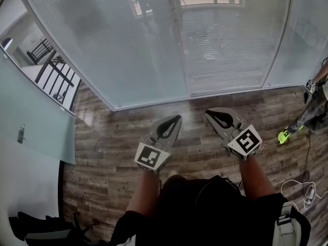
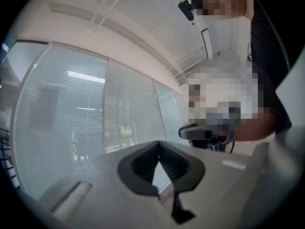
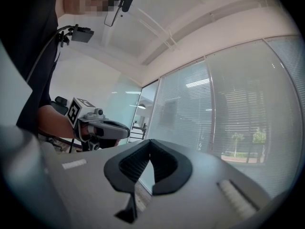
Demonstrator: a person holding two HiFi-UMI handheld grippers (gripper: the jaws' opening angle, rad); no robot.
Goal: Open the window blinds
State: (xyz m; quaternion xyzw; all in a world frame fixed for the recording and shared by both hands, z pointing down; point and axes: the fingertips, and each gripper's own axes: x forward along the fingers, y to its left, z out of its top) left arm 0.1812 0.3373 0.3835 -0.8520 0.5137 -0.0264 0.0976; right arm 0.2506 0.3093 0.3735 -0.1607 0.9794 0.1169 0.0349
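Note:
White slatted blinds [image 1: 102, 40] hang lowered behind a glass wall ahead of me, with a second panel of blinds [image 1: 225, 50] to the right of a frame post. Both grippers are held over the wood floor, short of the glass and touching nothing. My left gripper [image 1: 177, 118] has its jaws together and empty; my right gripper [image 1: 209, 111] is likewise shut and empty. In the left gripper view the jaw tips [image 2: 158, 142] meet in front of the blinds [image 2: 57, 123]. In the right gripper view the tips [image 3: 150, 140] meet too, with the blinds [image 3: 238, 118] beyond and the left gripper [image 3: 102, 128] alongside.
A frosted glass door [image 1: 36, 111] with a handle [image 1: 21, 133] stands at the left. At the right edge is another person's leg with a green shoe [image 1: 283, 136], and a cable [image 1: 302, 188] lies on the floor. A black bag [image 1: 41, 229] sits bottom left.

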